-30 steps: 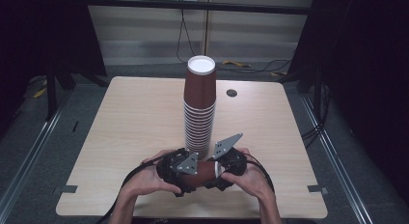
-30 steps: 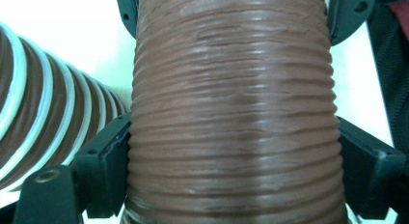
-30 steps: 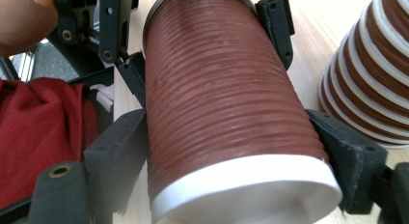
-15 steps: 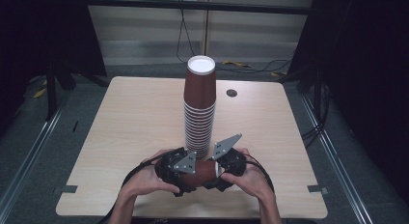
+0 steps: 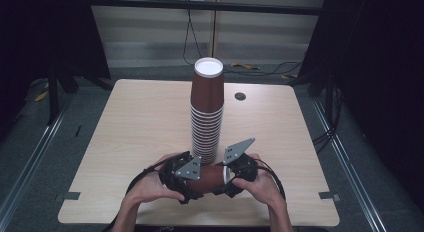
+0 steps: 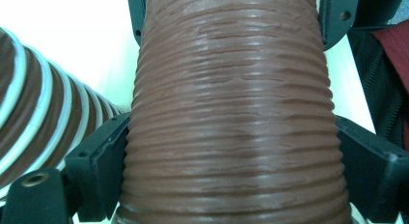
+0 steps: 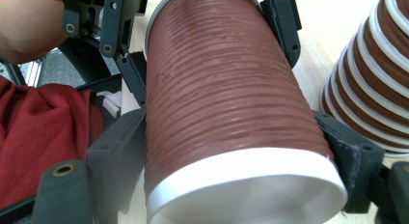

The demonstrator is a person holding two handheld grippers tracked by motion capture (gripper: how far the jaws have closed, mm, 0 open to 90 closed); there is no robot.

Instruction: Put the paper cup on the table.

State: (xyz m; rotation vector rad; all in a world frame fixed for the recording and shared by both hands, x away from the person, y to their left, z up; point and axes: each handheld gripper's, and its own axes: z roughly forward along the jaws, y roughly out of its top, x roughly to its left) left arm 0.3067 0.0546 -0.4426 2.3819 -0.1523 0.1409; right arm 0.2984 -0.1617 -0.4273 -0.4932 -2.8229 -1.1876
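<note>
Ribbed brown paper cup lying level between both grippers, near tall cup stack. Left gripper jaws just easing open, cup between, contact unclear; right gripper clamping rim end.

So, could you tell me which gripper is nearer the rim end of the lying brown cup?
Right. The right gripper clasps the lying cup at its white rim; the left gripper flanks its base end, its jaws having just been opening.
</note>
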